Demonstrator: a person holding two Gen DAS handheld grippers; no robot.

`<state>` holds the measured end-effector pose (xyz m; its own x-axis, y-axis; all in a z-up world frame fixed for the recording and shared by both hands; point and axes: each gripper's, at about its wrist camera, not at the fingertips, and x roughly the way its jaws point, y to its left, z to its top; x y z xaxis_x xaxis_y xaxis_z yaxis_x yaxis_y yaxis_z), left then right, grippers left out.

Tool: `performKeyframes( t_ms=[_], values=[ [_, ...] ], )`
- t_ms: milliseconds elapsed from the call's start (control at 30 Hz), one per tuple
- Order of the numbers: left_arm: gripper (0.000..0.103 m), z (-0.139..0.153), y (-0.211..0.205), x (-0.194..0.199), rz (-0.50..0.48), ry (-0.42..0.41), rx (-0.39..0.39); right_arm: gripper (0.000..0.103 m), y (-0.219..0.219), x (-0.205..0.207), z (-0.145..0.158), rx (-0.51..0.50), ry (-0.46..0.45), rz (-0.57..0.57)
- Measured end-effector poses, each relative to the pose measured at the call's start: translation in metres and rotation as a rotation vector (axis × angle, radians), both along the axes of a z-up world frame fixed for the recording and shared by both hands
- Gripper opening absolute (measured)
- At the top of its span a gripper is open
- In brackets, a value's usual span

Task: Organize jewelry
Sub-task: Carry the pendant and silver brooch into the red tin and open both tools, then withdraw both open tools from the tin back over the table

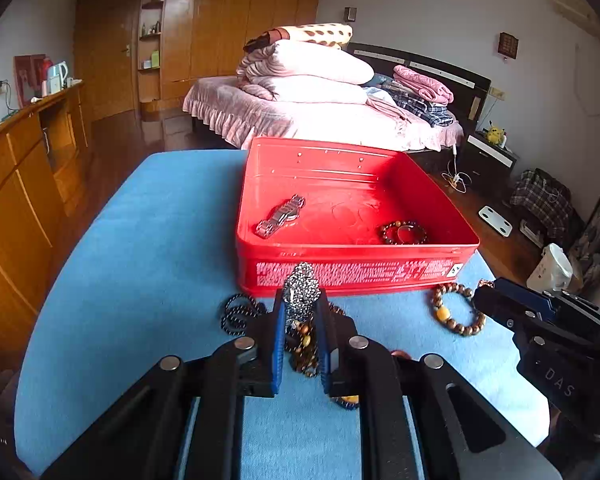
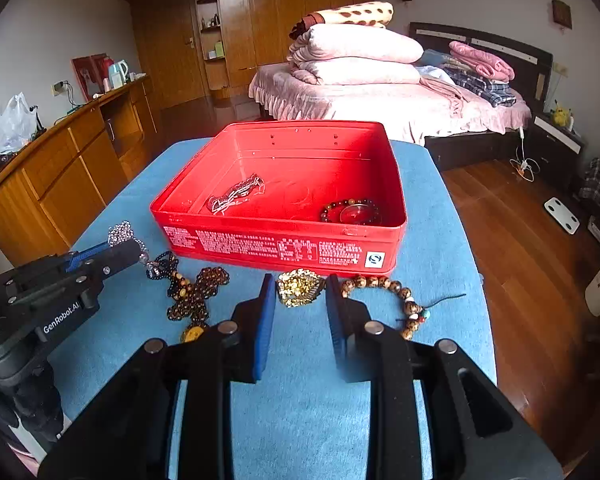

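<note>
Left gripper (image 1: 301, 316) clamped tight on a bunched silver bead-chain necklace (image 1: 301, 290), lifted off the blue-covered table (image 1: 140, 280); chain's long axis running up and forward toward the open red rectangular metal tin (image 1: 420, 196), dark strands trailing down between the blue pads. Right gripper (image 2: 296, 308) spread wide, nothing between the jaws, tips either side of a glittering gold-coloured ornament (image 2: 299, 288) lying just in front of the tin's near wall. Inside the tin: silver metal-link watch (image 2: 236, 194) lying on a diagonal, left side; dark round-bead bracelet (image 2: 350, 211) in the near right corner. White small print along the tin's front wall, too fine to read. "GenRobot.AI" on the left gripper body, "DAS" on the right one. On the table near the tin: tangled brown bead necklace (image 2: 198, 292), black cord bracelet (image 1: 238, 312), wooden bead bracelet (image 2: 396, 300) just right of the gold piece.
</note>
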<state>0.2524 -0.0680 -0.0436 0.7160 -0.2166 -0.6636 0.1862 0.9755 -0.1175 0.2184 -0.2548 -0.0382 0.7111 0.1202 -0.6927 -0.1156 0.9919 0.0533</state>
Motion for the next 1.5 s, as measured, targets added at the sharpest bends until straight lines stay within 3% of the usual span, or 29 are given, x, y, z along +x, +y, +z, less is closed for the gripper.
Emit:
performKeyframes(
  t_ms=[633,1033,1300,1400,1500],
  values=[
    [0.014,0.031,-0.021,0.075,0.012,-0.041,-0.018,0.024,-0.005,0.079,0.018,0.018,0.007,0.000],
    [0.014,0.000,-0.035,0.138,0.031,0.055,0.026,0.024,-0.010,0.138,-0.006,0.034,0.083,-0.022],
    [0.015,-0.020,-0.035,0.153,0.045,0.108,0.037,0.026,-0.013,0.156,-0.026,0.032,0.134,-0.030],
    [0.023,-0.021,-0.034,0.154,0.052,0.107,0.044,0.036,-0.012,0.157,-0.028,0.023,0.137,-0.037],
    [0.027,-0.018,-0.032,0.151,0.048,0.098,0.034,0.036,-0.013,0.156,-0.027,0.027,0.130,-0.036]
  ],
)
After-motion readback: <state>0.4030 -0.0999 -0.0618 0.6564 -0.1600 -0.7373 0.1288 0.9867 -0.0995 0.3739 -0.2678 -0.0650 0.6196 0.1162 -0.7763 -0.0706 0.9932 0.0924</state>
